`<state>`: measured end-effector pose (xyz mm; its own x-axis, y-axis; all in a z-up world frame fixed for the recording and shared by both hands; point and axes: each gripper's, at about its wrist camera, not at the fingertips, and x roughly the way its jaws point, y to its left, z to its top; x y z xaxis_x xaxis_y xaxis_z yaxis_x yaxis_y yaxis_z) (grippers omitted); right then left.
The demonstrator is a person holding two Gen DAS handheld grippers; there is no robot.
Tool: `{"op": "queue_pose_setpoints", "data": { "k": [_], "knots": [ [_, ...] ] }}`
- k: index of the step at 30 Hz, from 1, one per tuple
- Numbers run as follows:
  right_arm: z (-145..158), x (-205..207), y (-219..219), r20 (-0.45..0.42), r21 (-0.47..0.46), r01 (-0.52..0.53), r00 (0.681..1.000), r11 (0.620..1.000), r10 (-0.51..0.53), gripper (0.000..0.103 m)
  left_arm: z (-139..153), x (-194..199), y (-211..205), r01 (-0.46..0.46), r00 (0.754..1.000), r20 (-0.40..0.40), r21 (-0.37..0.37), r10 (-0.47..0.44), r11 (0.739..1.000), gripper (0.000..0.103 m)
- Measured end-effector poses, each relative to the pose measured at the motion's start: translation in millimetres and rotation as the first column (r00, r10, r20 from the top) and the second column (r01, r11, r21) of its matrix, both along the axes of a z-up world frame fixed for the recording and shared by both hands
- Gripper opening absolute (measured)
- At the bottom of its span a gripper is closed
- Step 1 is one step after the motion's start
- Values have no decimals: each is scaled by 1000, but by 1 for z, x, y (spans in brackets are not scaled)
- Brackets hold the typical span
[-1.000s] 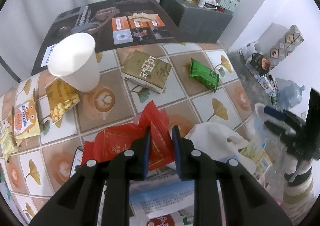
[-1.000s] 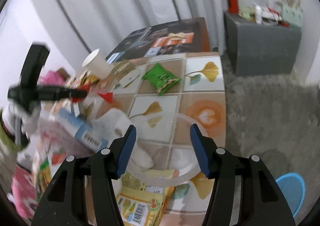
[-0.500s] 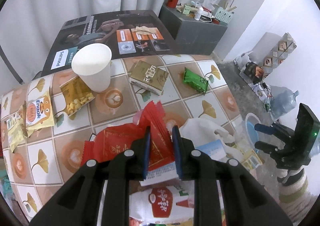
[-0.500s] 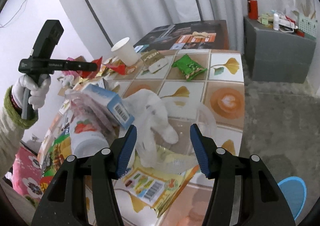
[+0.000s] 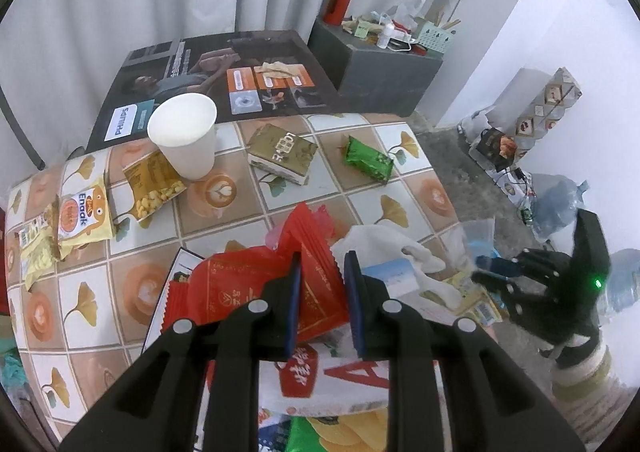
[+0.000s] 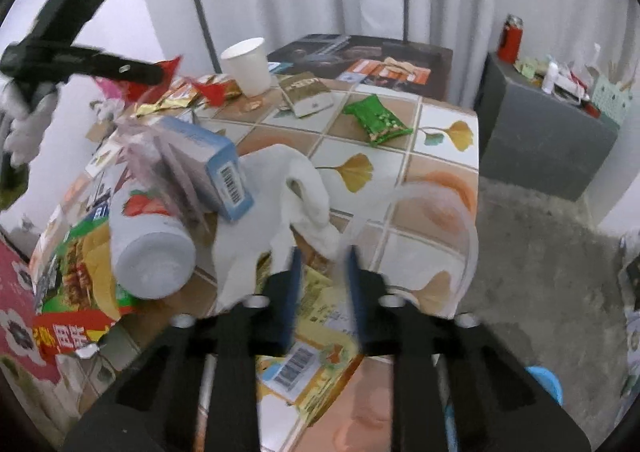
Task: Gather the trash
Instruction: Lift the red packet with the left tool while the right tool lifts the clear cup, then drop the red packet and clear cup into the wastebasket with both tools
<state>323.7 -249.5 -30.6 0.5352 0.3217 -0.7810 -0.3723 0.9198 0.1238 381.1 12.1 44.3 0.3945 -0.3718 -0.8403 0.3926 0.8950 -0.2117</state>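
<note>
My left gripper point(image 5: 321, 272) is shut on a red snack wrapper point(image 5: 308, 252) and holds it above the table; the wrapper also shows in the right wrist view point(image 6: 170, 66). My right gripper point(image 6: 322, 256) has closed on the rim of a clear plastic bag point(image 6: 432, 192) at the table's near edge; it shows at the right of the left wrist view point(image 5: 486, 268). A white crumpled bag point(image 6: 276, 188), a blue-white carton point(image 6: 208, 156) and a white bottle point(image 6: 154, 256) lie just left of it.
On the tiled table point(image 5: 248, 204) stand a white paper cup point(image 5: 186, 140), a gold box point(image 5: 282, 152), a green packet point(image 5: 368, 162) and yellow snack packets point(image 5: 82, 212). A dark poster point(image 5: 224, 76) lies behind. A grey cabinet point(image 6: 548, 140) stands at the right.
My right gripper's jaws have narrowed from wide open to closed on the clear bag's rim. My left gripper has risen and pulled back with the red wrapper in it.
</note>
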Motion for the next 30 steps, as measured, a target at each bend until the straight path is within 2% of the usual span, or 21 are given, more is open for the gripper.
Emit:
{"op": "queue_pose_setpoints", "data": {
  "k": [5, 9, 16, 23, 27, 30],
  "knots": [
    [1, 4, -23, -19, 122, 85, 996, 989, -83, 5, 16, -17, 0, 8, 1000, 29, -18, -8, 1000, 20],
    [13, -5, -43, -9, 220, 147, 989, 964, -149, 4, 31, -32, -4, 21, 999, 50, -40, -19, 999, 20],
    [40, -35, -77, 30, 324, 199, 975, 925, -221, 4, 55, -57, -25, 68, 997, 51, -118, -63, 991, 20],
    [63, -91, -134, 62, 415, 271, 944, 868, -325, 4, 57, -82, -88, 176, 984, 22, -179, -175, 968, 20],
    [61, -126, -178, 39, 450, 352, 911, 821, -412, 4, 44, -95, -151, 267, 961, -17, -209, -277, 941, 20],
    [51, -157, -220, -9, 473, 443, 867, 761, -499, 4, 29, -106, -207, 337, 932, -55, -232, -358, 912, 20]
  ]
}}
